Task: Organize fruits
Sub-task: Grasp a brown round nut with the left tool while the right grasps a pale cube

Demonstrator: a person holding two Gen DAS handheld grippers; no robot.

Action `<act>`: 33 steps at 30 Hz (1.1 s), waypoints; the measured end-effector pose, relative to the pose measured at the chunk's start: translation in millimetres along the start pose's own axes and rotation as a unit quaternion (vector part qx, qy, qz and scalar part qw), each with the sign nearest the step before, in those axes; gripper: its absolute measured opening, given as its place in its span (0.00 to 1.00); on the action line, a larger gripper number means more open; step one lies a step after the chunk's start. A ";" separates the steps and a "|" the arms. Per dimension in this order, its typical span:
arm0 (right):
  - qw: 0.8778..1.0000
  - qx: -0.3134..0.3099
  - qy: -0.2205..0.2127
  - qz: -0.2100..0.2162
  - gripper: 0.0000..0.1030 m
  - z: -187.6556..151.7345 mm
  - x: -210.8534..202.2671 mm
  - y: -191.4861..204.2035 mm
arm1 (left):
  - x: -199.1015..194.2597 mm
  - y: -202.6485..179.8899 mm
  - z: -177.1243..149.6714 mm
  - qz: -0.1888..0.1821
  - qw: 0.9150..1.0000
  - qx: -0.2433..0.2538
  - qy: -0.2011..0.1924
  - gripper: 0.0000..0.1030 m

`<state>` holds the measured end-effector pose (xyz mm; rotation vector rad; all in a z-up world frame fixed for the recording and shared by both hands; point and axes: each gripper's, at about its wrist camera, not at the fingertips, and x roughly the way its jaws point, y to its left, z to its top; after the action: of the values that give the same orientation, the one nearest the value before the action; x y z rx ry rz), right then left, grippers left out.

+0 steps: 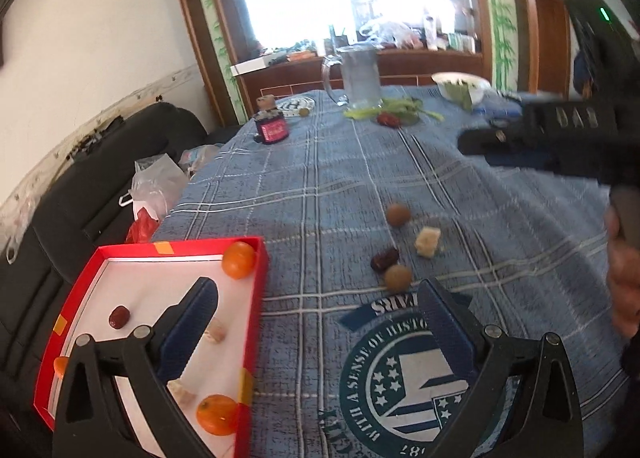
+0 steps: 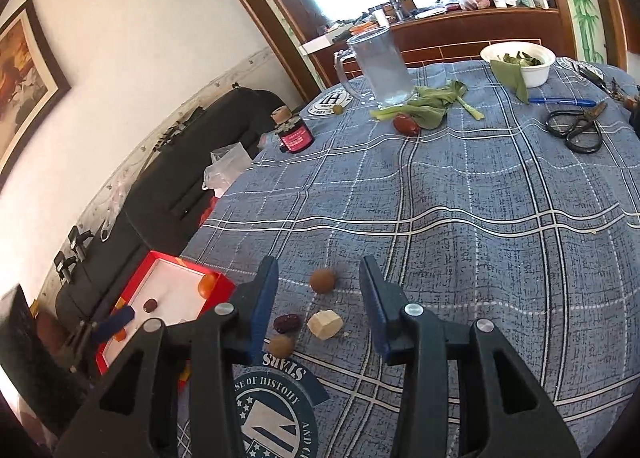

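Showing the right gripper (image 2: 320, 298) parted and empty above loose fruit on the tablecloth (image 2: 460, 217). The pale cube (image 2: 325, 324), probably light and crumbly, lies between its fingers, best pinched across flat faces. The left gripper (image 1: 316, 318) gapes wide, empty, straddling the red tray's (image 1: 256, 298) wall.

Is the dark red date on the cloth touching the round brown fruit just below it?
Touching, it seems. In the left wrist view the date and the round brown fruit meet with no cloth visible between them; the right wrist view also shows them edge to edge.
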<state>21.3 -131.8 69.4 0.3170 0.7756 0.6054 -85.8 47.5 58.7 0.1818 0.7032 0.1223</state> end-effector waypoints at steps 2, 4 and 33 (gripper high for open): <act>1.000 0.003 0.005 0.002 0.43 0.0 1.8 -1.8 | 2.1 -7.2 -3.2 0.007 1.000 0.013 -0.001 0.97; 1.000 0.006 0.011 0.001 0.43 -0.9 4.8 -2.3 | 2.8 -12.1 -4.7 0.010 1.000 0.020 -0.002 0.97; 0.998 0.023 0.054 -0.023 0.43 -8.0 29.5 -8.5 | 70.8 -23.5 6.2 -0.049 0.992 -0.046 0.106 0.43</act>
<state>35.2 -119.9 43.5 0.3089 0.8997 0.5656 -27.0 36.0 13.8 0.0469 0.9152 0.0810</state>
